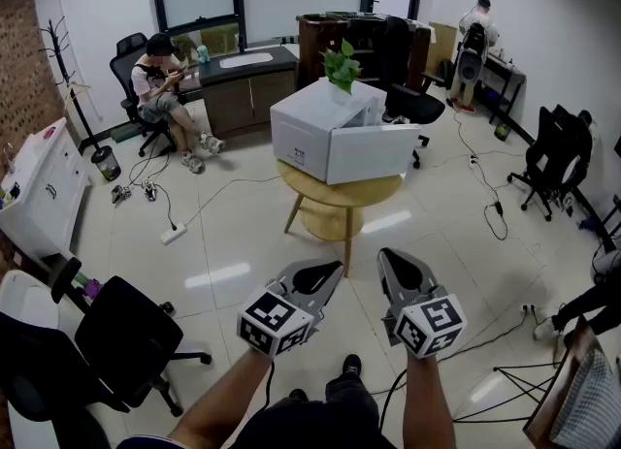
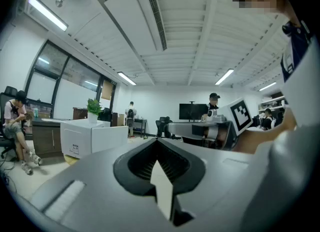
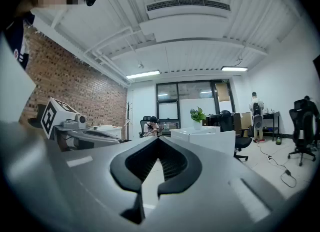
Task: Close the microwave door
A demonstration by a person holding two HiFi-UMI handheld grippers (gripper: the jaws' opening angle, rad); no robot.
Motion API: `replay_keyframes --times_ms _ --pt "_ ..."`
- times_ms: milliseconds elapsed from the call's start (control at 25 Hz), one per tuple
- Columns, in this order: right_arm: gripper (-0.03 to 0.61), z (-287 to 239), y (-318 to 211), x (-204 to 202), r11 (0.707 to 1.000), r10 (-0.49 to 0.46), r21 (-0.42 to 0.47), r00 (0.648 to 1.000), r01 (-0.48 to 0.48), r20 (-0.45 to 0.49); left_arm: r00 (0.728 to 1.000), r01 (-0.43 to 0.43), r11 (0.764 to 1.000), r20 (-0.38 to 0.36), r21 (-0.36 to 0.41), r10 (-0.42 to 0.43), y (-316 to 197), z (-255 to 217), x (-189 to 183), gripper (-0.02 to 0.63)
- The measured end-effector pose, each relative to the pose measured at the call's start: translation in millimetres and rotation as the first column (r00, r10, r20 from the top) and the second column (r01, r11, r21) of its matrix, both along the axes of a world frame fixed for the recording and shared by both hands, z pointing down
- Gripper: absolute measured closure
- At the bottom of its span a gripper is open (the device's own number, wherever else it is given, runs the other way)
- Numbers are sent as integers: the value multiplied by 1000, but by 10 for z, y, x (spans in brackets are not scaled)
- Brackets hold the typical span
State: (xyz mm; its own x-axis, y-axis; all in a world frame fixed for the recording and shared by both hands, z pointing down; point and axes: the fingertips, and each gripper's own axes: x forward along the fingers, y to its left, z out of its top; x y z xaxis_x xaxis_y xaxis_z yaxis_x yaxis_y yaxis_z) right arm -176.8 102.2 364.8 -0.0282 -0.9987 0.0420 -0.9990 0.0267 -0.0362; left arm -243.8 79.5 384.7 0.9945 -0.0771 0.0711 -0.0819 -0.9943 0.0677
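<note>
A white microwave (image 1: 315,119) stands on a round wooden table (image 1: 342,195) in the middle of the room. Its door (image 1: 374,151) hangs open, swung out at the front right. A small green plant (image 1: 341,67) rises just behind its top. My left gripper (image 1: 333,267) and right gripper (image 1: 384,256) are held side by side low in the head view, well short of the table, both shut and empty. The left gripper view shows the microwave (image 2: 82,136) far off at the left. In the right gripper view the microwave (image 3: 202,138) is right of centre.
A black office chair (image 1: 126,336) stands at my near left and another (image 1: 558,156) at the right. A seated person (image 1: 160,88) is by the desk at the back left. Cables and a power strip (image 1: 173,234) lie on the tiled floor.
</note>
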Motion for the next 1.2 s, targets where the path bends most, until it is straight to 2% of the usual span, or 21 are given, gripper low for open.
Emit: replay_keyframes --times_ms 160,360,520,880,1200 --pt "578 75 -21 265 1000 19 -13 1000 -18 20 1000 -15 1000 12 -1 15 -51 15 263 603" --pt "578 187 -82 783 999 37 -33 999 -36 37 999 -18 1000 35 -17 19 -167 108 790 601" --pt "578 223 -118 1226 998 53 -30 998 -52 37 999 -31 1000 44 -2 31 -210 135 1219 603" --pt "577 87 -366 2083 998 52 -17 998 -52 -21 998 30 998 45 58 -33 -486 -18 2071 603" --pt "578 163 -636 2549 999 37 -34 999 -37 10 996 59 997 66 56 -62 -754 69 2541 603"
